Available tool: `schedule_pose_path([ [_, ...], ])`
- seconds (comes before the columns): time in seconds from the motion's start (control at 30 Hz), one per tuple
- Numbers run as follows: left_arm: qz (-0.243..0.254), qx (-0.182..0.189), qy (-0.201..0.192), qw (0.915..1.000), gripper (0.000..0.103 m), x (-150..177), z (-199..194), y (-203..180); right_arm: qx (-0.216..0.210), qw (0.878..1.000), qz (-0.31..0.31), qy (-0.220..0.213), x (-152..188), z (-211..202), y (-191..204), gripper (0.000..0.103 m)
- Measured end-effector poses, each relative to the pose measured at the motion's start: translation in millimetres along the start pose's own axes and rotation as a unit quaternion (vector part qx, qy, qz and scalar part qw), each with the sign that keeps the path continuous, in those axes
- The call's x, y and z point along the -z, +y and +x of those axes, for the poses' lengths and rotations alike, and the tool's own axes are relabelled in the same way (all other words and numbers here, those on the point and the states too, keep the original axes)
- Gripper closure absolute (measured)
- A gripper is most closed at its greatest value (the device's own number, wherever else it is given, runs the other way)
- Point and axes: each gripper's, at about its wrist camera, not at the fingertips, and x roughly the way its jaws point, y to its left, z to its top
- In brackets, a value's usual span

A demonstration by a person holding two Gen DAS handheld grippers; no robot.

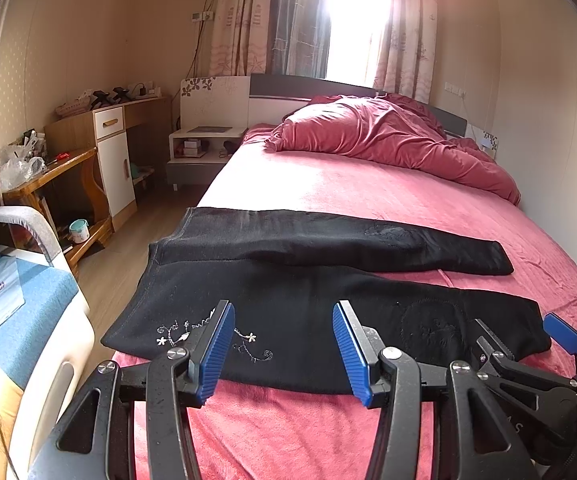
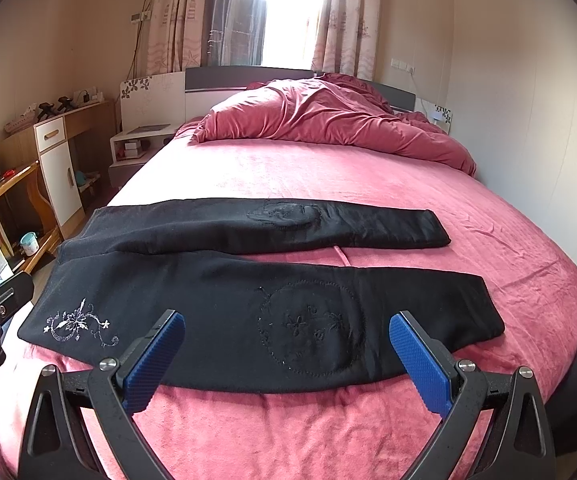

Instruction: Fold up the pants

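Black pants (image 1: 308, 304) (image 2: 248, 300) lie spread flat across the pink bed, waistband at the left edge, both legs running right. White floral embroidery (image 1: 212, 338) (image 2: 78, 324) marks the near hip. My left gripper (image 1: 284, 316) hovers open above the near leg close to the hip, nothing between its blue pads. My right gripper (image 2: 288, 322) stands open and wider, over the stitched circle (image 2: 308, 332) on the near leg, holding nothing. The right gripper also shows at the right edge (image 1: 528, 332) of the left wrist view.
A crumpled red duvet (image 1: 388, 140) (image 2: 328, 120) is heaped at the headboard. The bed (image 2: 288, 432) meets a wall on the right. Left of the bed are wooden floor, a blue chair (image 1: 16, 300), a desk (image 1: 48, 184), a cabinet (image 1: 114, 160) and a nightstand (image 1: 200, 148).
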Motion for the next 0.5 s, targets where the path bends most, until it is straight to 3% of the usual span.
schedule_pose_path([
  [0.37, -0.001, -0.003, 0.015, 0.9999, 0.051, 4, 11, 2, -0.001, 1.0, -0.002, 0.015, 5, 11, 0, 0.0],
  [0.5, -0.007, 0.022, 0.041, 0.9989, 0.046, 10, 24, 6, -0.038, 0.998, 0.029, 0.051, 14, 30, -12, 0.0],
])
